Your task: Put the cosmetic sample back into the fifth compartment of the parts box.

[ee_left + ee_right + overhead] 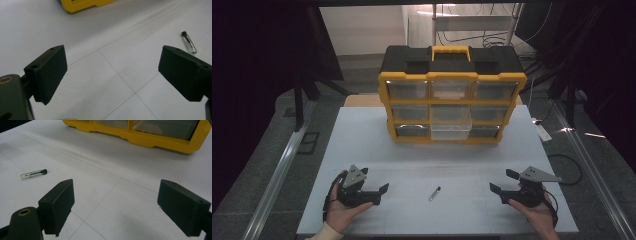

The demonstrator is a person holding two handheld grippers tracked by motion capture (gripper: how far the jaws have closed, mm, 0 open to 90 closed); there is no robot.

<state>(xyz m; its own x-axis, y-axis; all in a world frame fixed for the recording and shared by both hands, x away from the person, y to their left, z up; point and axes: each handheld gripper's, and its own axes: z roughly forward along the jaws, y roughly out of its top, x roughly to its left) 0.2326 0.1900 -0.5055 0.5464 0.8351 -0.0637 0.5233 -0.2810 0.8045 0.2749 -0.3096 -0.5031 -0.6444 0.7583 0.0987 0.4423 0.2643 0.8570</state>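
A small clear glass vial with a black cap lies flat on the white table, near the front edge and between the two hands. My left gripper rests in a hand to the vial's left, jaws open and pointing right with nothing between them. In the left gripper view the vial lies beyond the right jaw of that gripper. My right gripper is held to the vial's right, open and empty. In the right gripper view the vial sits far left of the gripper.
A yellow and black organizer box with clear drawers stands at the table's back centre; its lower middle drawer is pulled out a little. Its yellow base shows ahead of the right gripper. A cable lies off the table's right side.
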